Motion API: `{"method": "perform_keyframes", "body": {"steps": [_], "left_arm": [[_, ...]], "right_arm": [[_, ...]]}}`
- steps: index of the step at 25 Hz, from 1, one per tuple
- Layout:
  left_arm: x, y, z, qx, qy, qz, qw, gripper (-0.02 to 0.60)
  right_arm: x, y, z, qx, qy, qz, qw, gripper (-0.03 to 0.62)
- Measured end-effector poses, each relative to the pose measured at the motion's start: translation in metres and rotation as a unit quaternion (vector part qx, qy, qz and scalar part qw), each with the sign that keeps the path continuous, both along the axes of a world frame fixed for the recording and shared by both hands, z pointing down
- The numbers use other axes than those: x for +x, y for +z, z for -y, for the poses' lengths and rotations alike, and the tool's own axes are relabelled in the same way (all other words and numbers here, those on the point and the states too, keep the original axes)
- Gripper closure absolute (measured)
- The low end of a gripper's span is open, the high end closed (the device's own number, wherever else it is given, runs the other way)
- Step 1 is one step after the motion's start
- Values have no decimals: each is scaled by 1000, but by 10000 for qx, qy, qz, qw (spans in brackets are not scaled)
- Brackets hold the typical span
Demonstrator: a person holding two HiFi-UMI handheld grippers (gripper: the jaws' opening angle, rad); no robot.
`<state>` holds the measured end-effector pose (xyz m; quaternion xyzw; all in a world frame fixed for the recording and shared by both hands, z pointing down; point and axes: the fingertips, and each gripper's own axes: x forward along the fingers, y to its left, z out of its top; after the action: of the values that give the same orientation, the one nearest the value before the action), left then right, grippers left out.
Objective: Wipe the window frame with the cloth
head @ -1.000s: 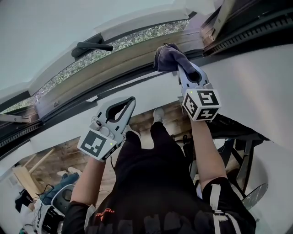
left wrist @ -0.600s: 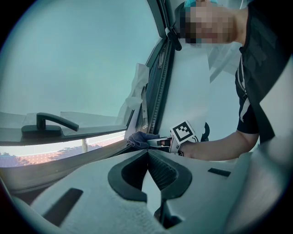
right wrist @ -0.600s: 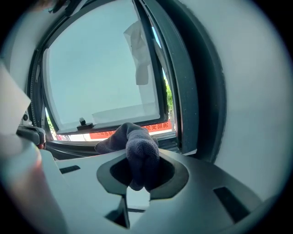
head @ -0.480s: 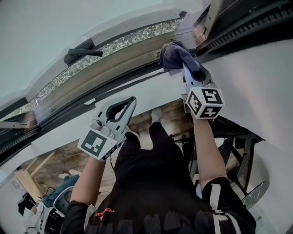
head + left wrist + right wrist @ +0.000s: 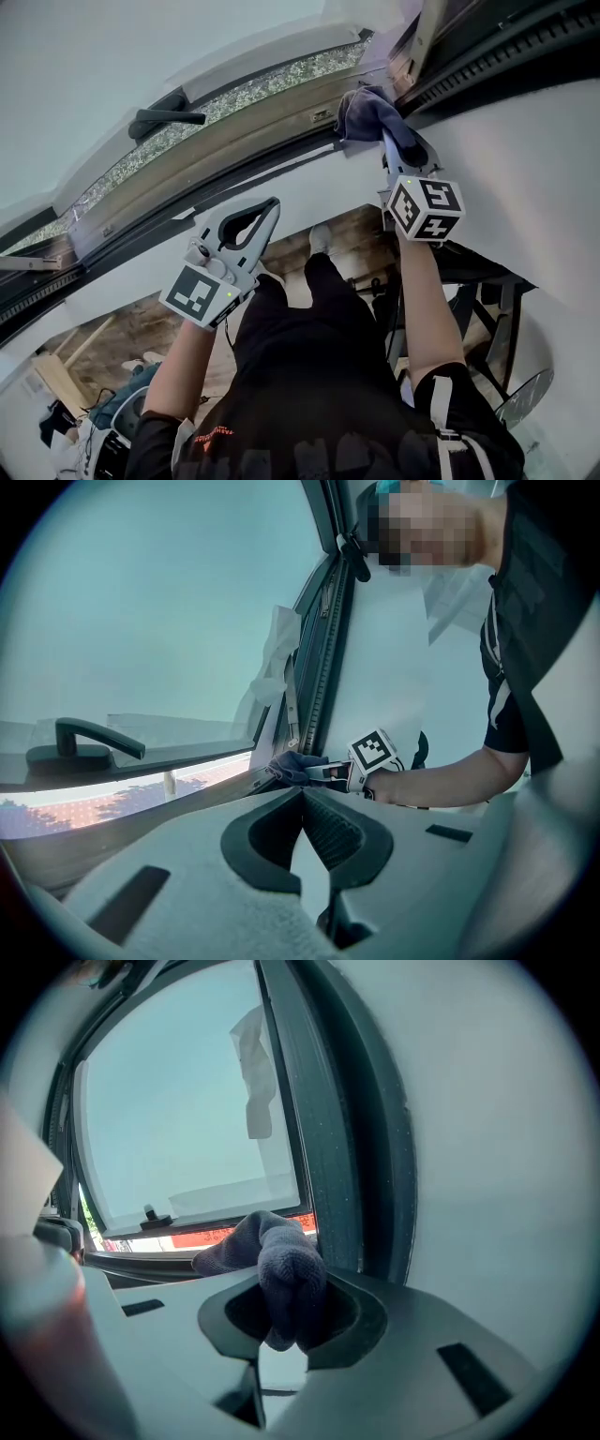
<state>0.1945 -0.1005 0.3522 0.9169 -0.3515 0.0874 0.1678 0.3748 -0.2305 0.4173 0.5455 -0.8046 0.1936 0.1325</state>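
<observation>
**Cloth at the frame's right corner, clamped in the right gripper**

Head view: The right gripper (image 5: 395, 142) was raised to the window frame (image 5: 234, 131), and the dark cloth (image 5: 367, 110) was bunched at its tip. The cloth was pressed on the frame's lower rail, close to the right corner where the upright begins. Its marker cube (image 5: 427, 208) faced the camera. The left gripper (image 5: 270, 206) was held lower and to the left, well apart from the cloth and in front of the white sill. The window handle (image 5: 164, 119) sat on the sash further left.

Left gripper view: The jaws met at their tips with nothing between them. Beyond them the right gripper (image 5: 330, 772) held the cloth (image 5: 295, 764) against the frame's corner. The handle (image 5: 84, 738) showed at left, in front of the pane.

Right gripper view: The jaws were clamped on a thick fold of the cloth (image 5: 286, 1274). The fold filled the gap between them, and the rest of the cloth spread forward and left toward the lower rail. The dark upright of the frame (image 5: 323, 1147) rose just beyond it.
</observation>
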Motion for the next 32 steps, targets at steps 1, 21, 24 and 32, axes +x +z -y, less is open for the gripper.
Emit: {"method": "perform_keyframes", "body": {"steps": [1, 21, 24, 32], "left_arm": [[0, -1, 0, -7, 0, 9, 10000, 561], [-79, -47, -22, 612, -485, 24, 9969, 561], [-97, -56, -31, 726, -594, 32, 9956, 561], [-156, -74, -61, 872, -1096, 77, 9901, 561]], "right_arm": [[1, 0, 0, -3, 12, -10, 10000, 533], [-58, -107, -32, 779, -460, 454, 9949, 533], [-81, -122, -39, 893, -669, 470, 9926, 533], [-151, -153, -69, 1068, -1246, 566, 9848, 533]]}}
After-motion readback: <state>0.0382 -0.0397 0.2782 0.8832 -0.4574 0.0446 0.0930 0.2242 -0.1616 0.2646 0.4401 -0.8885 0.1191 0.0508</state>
